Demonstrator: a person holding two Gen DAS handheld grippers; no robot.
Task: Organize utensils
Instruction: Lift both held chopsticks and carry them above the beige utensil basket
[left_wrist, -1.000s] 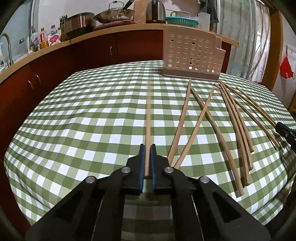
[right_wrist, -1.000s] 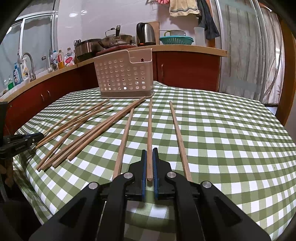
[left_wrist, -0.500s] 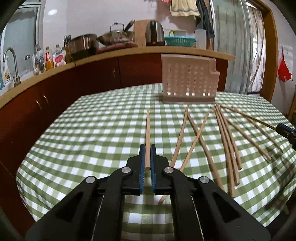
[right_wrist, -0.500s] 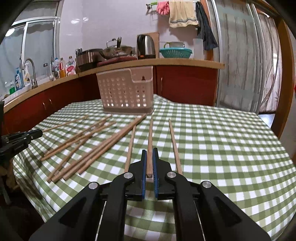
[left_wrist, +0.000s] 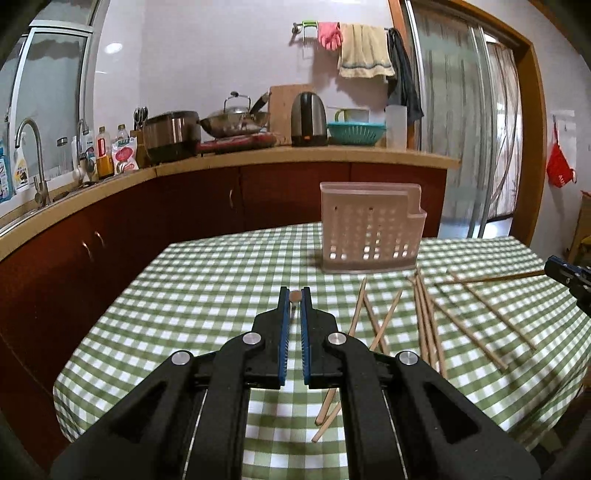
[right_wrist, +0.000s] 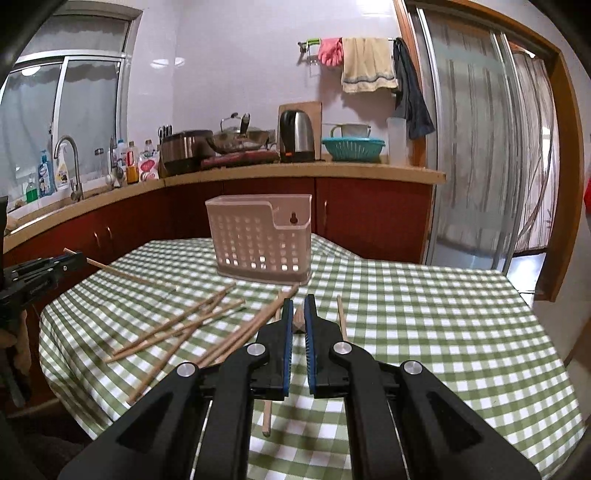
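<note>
A perforated pale plastic utensil basket (right_wrist: 261, 240) stood on the green-checked cloth-covered bench (right_wrist: 424, 321) near its far edge. Loose wooden chopsticks (right_wrist: 177, 325) lay scattered before it, fanning toward the near edge.

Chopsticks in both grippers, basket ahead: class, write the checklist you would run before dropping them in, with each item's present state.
1. Left gripper shut on a chopstick: ok.
2. Right gripper shut on a chopstick: ok.
3. Both chopsticks lifted off the table: ok.
4. Basket upright with its top unobstructed: ok.
5. Chopsticks tilted tip-down over the basket: not ok, both are short of it.
6. Room inside the basket: cannot tell.
</note>
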